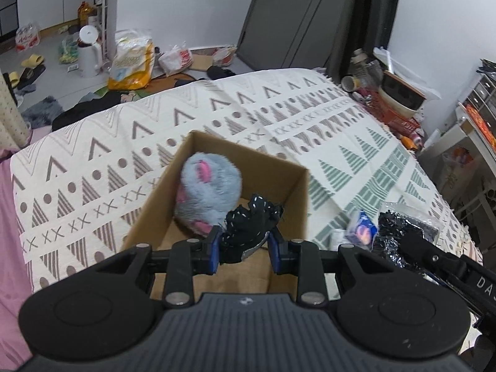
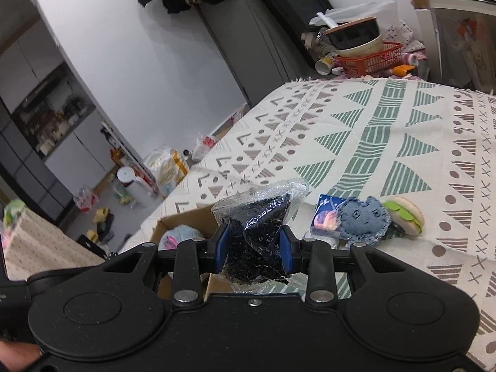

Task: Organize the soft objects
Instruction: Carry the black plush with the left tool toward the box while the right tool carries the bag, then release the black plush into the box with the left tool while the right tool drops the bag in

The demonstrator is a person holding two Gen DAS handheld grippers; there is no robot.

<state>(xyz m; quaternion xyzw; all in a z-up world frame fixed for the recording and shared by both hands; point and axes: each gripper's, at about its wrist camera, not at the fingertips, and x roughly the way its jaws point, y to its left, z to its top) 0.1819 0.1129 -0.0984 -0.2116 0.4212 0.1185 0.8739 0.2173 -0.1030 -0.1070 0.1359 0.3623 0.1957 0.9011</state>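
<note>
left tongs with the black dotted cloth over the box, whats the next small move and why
Probably open the left tongs and let the black dotted cloth drop. It already hangs above the open cardboard box, beside the grey-blue plush toy inside, so no further travel looks needed. The right tongs hold a clear bag of black beads that could follow.

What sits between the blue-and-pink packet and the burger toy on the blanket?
In the right wrist view, a blue felt cat lies between the packet and the burger toy, overlapping both.
</note>
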